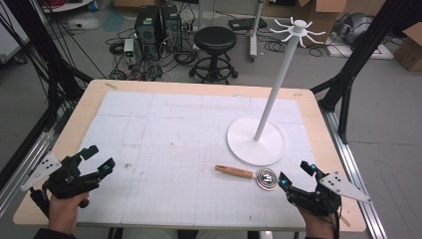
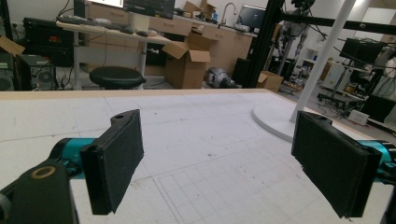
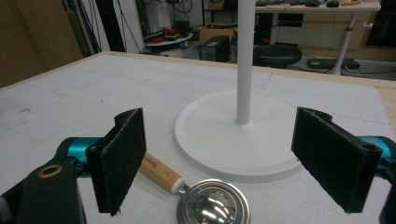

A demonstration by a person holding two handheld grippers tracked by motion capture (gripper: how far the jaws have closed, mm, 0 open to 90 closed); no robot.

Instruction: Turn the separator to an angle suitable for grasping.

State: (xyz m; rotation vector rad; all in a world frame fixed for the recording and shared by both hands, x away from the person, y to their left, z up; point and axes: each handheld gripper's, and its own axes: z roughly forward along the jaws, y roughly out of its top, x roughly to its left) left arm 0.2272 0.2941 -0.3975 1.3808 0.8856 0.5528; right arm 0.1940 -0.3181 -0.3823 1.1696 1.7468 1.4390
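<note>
a: ladle [image 1: 256,175] first — where does it lie from each claw?

b: it lies flat on the mat [image 1: 164,129], near the front edge, just in front of the stand [image 1: 256,139] base. the right claw [image 1: 297,175] is the near one: the shiny bowl [image 1: 267,178] sits just to its left in the high view, close but apart. the left claw [image 1: 97,160] is well apart, over at the far left of the mat.

a: and the long axis?

b: it runs roughly left to right across the table, a little tilted. the wooden handle [image 1: 234,172] points left, away from the right claw; the bowl end faces it. so the right claw meets the bowl first and the handle lies beyond.

a: what does the right gripper view give?

b: the bowl [image 3: 213,205] lies low between the jaws, nearer the left one, and the handle [image 3: 159,171] slants off up-left, partly behind that jaw. the stand base [image 3: 238,140] is just past it, the pole rising in the middle.

a: state of the claws?

b: both wide, nothing held. the right claw [image 3: 233,163] has clear mat showing between its pads, and the left claw [image 2: 229,163] the same, looking across bare mat toward the stand.

a: so the move?

b: my guess is the right hand does the pickup. to take the handle it would have to reach past the bowl and turn the jaws across the axis; whether the handle touches the base rim i can't tell.
</note>
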